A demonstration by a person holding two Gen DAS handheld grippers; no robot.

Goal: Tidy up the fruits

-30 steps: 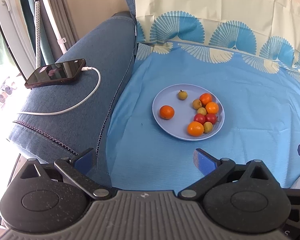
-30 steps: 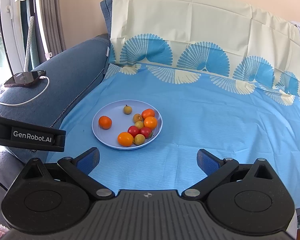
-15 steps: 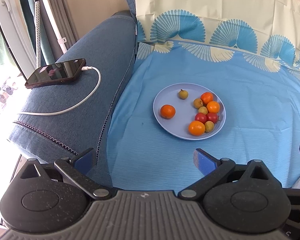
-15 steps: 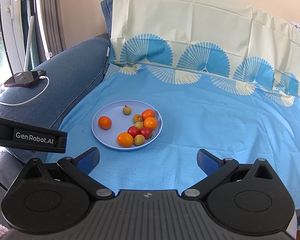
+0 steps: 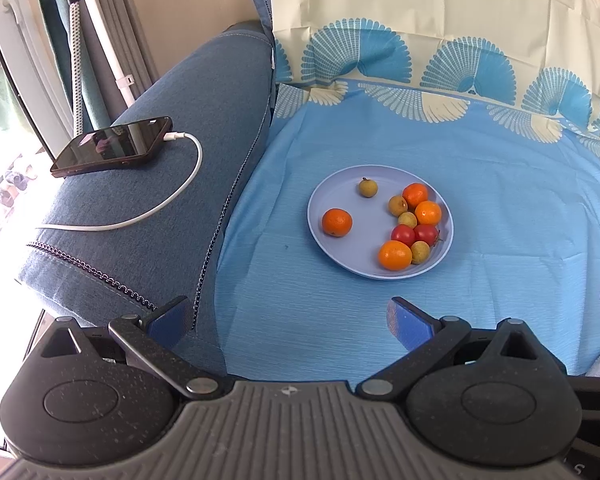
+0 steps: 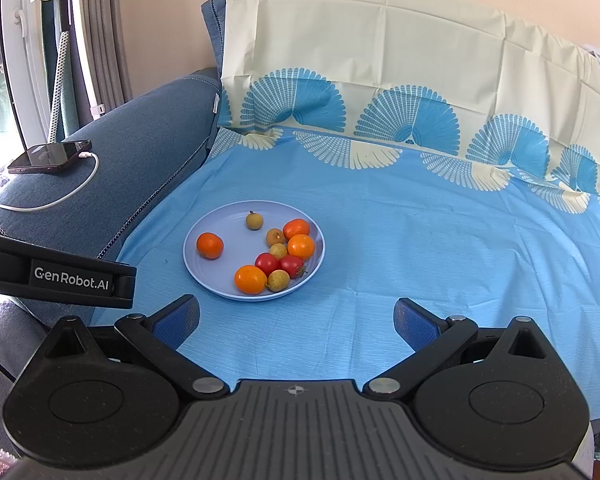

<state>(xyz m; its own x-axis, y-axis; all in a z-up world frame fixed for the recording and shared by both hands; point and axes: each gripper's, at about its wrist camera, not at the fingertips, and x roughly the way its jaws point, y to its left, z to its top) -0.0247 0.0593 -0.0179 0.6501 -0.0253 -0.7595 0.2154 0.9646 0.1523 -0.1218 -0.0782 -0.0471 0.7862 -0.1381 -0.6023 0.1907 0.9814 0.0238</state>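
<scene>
Fruits sit together on a pale blue plate on a sofa draped in blue cloth: one orange lies alone at the plate's left, the others cluster with tomatoes at its right. Both claws, left and right, hover short of the plate, spread wide and empty, apparently poised to sort. Against half a second ago, the plate sits marginally differently in view.

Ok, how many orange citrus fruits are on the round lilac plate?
4 small orange citrus fruits: one alone at the plate's left, one at the near rim, two touching at the right. None seems hidden.
</scene>
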